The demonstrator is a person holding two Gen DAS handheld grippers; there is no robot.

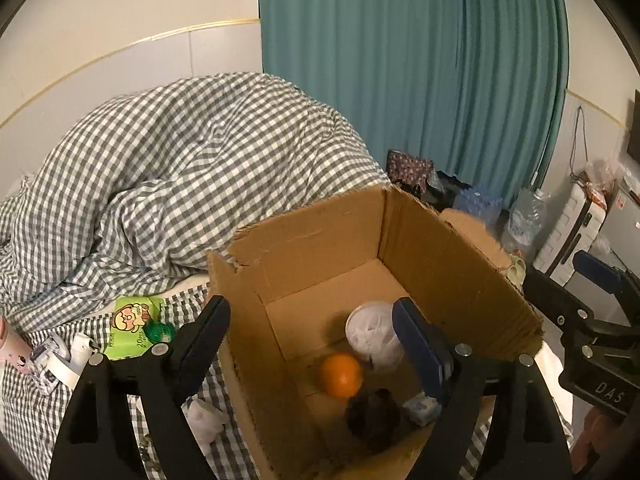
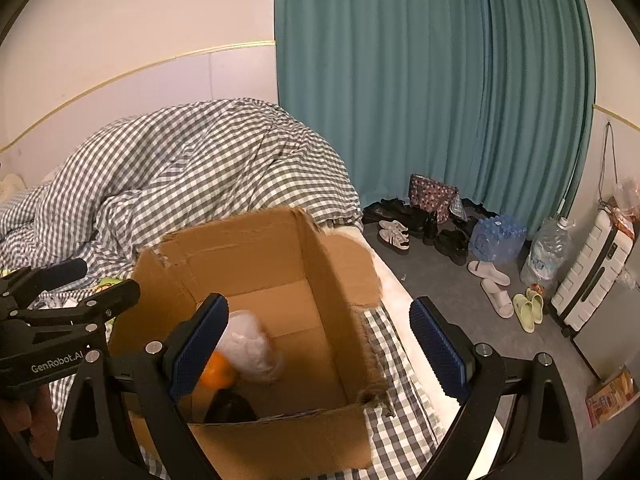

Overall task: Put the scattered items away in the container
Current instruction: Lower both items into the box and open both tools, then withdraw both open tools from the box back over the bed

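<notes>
The left hand-held gripper (image 1: 310, 340) is made of black plastic, with two broad curved arms. Each arm carries round silver screws near the finger base. One of its fingers (image 1: 420, 350) has a blue ribbed pad. The right hand-held gripper (image 2: 320, 342) has the same black frame, silver screws and blue ribbed pads. White letters "GenRobot.AI" stand on one black body, and "DAS" on the other.
</notes>
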